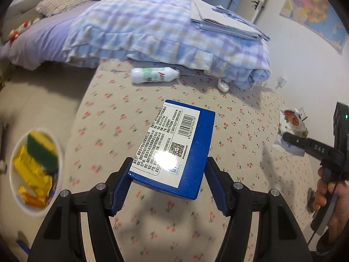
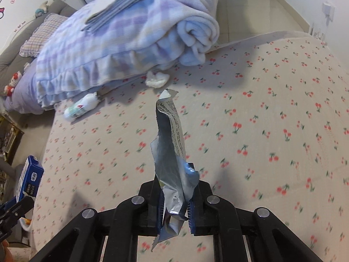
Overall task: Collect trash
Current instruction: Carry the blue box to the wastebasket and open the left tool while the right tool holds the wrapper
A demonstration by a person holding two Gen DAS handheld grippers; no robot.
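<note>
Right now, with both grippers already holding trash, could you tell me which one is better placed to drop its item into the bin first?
Left, probably. The left gripper holds the blue box, and the white bin sits just to its left. The right gripper, clamping the foil wrapper, is farther away.

I see a bed point(image 1: 122, 118) with a beige cherry-print sheet that fills the middle of the left wrist view. In the upper part a folded checked blanket point(image 1: 165, 30) lies on it. Just below the blanket lie a white bottle point(image 1: 154, 75) on its side and, to the right, a crumpled white tissue point(image 1: 223, 85). At the upper left is a checked pillow point(image 1: 62, 1).
</note>
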